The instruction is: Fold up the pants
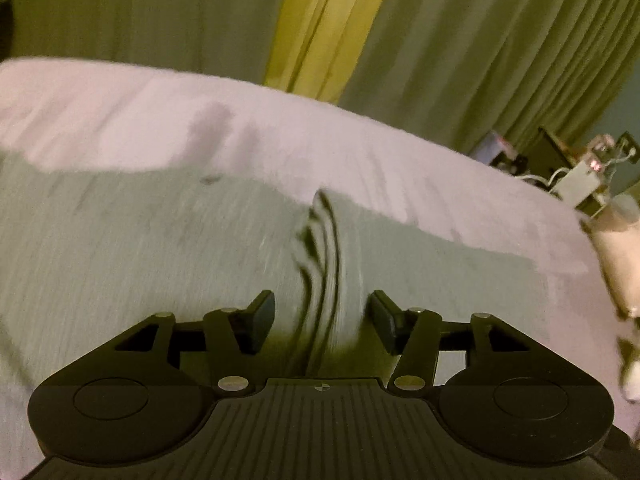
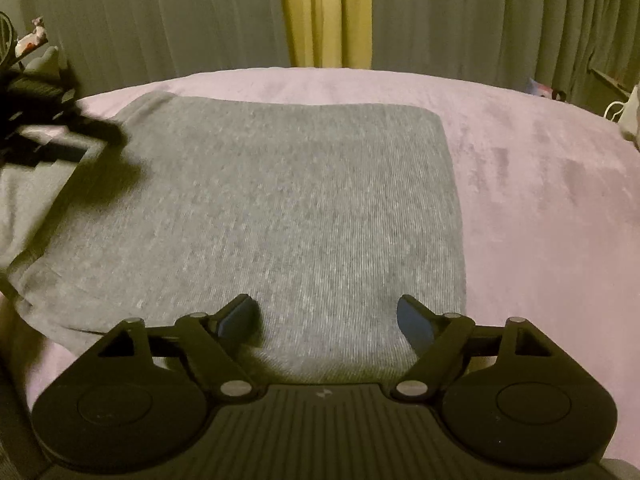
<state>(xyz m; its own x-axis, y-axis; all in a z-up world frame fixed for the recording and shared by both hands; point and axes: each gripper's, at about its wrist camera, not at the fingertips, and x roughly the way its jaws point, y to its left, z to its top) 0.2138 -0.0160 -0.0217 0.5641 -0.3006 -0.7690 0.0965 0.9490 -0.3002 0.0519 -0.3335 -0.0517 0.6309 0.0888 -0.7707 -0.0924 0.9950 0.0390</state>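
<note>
Grey pants lie flat on a pale pink bed cover, folded into a broad rectangle. My right gripper is open, its fingers just above the near edge of the pants, holding nothing. My left gripper is open over the grey pants, with a black-striped fold of the cloth running up between its fingers. The left gripper also shows blurred in the right wrist view, over the left side of the pants.
Green and yellow curtains hang behind the bed. Clutter with a white box and cables stands off the bed's right side. Dark objects stand at the far left.
</note>
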